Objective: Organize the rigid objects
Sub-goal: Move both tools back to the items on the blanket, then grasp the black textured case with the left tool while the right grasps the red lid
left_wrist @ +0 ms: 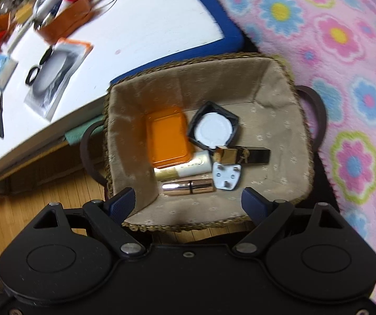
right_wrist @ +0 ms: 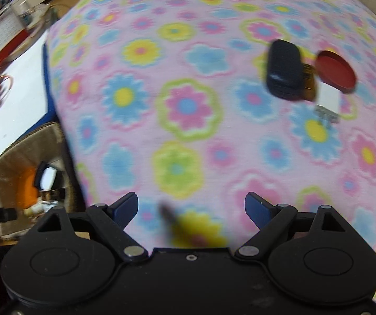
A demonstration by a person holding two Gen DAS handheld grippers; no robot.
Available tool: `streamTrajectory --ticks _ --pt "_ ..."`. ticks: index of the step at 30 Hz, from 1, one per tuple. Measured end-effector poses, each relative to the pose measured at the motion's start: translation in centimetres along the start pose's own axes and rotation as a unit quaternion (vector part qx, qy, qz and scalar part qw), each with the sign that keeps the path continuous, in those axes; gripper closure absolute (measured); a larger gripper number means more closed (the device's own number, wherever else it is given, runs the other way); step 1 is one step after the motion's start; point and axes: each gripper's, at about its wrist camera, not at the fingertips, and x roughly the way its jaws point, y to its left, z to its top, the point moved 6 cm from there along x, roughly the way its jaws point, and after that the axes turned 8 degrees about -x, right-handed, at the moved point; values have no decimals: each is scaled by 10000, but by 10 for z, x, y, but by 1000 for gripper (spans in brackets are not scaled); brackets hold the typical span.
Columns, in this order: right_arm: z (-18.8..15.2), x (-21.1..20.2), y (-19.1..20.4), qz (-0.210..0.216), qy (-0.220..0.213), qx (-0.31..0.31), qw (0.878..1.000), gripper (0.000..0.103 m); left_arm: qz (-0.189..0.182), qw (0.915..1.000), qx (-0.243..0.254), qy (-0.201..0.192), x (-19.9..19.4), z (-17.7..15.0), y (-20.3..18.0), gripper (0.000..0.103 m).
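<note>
A woven basket (left_wrist: 287, 78) with beige lining stands on the floor between a white table and a flowered blanket. In it lie an orange box (left_wrist: 167, 139), a white round compact in a black square case (left_wrist: 212, 128), a gold-and-black piece (left_wrist: 243, 155), a white plug (left_wrist: 226, 176), a cream tube (left_wrist: 185, 169) and a rose-gold tube (left_wrist: 188, 187). My left gripper (left_wrist: 188, 200) is open and empty above the basket's near rim. My right gripper (right_wrist: 191, 206) is open and empty over the blanket (right_wrist: 188, 105). On the blanket lie a dark case (right_wrist: 283, 69), a brown item (right_wrist: 309, 81), a red lid (right_wrist: 336, 71) and a white charger (right_wrist: 329, 102).
The white table (left_wrist: 140, 26) with a blue edge holds an orange-brown organizer (left_wrist: 64, 18), a packaged round item (left_wrist: 54, 76) and clutter. The basket shows at the left of the right wrist view (right_wrist: 6, 173). A wooden floor (left_wrist: 30, 210) lies under the basket.
</note>
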Motion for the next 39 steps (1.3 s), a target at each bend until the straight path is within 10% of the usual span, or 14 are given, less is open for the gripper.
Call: streamTrajectory --ticks 11,26,39 --pt "-9 -2 -93 -378 52 366 9986 14 -729 9962 439 -203 -33 -24 -70 19" --pt "31 -19 -250 -972 -112 1535 9833 17 -1364 9673 2139 84 -67 -45 -237 19" --pt "182 62 -200 -231 -355 987 9942 72 -1329 9651 2257 -25 -75 -30 -266 19"
